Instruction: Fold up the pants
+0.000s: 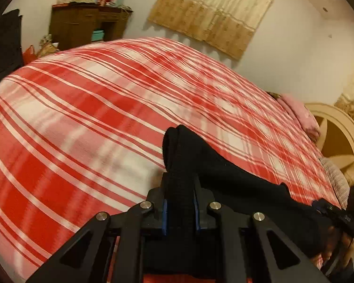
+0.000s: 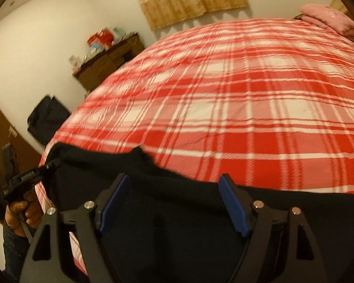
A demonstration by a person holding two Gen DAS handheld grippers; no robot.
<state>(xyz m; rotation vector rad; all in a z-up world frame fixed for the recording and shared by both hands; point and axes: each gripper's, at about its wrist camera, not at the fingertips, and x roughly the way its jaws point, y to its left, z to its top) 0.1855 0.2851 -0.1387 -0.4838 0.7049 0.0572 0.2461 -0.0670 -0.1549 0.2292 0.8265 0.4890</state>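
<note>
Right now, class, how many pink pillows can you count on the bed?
1. The pink pillow lies at the far head end of the plaid bed, beside the cream headboard. Others may be hidden beyond the frame.

walls white | curtain (image 1: 214,11) beige | dresser (image 1: 87,27) brown, cluttered | bedspread (image 2: 236,99) red plaid

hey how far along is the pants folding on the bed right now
Early stage. Done: the left gripper is shut on a bunched edge of the black pants. In hand: the right gripper hangs open over the fabric, its fingers gripping nothing. Left: no neat fold shows yet on the plaid bedspread.
</note>
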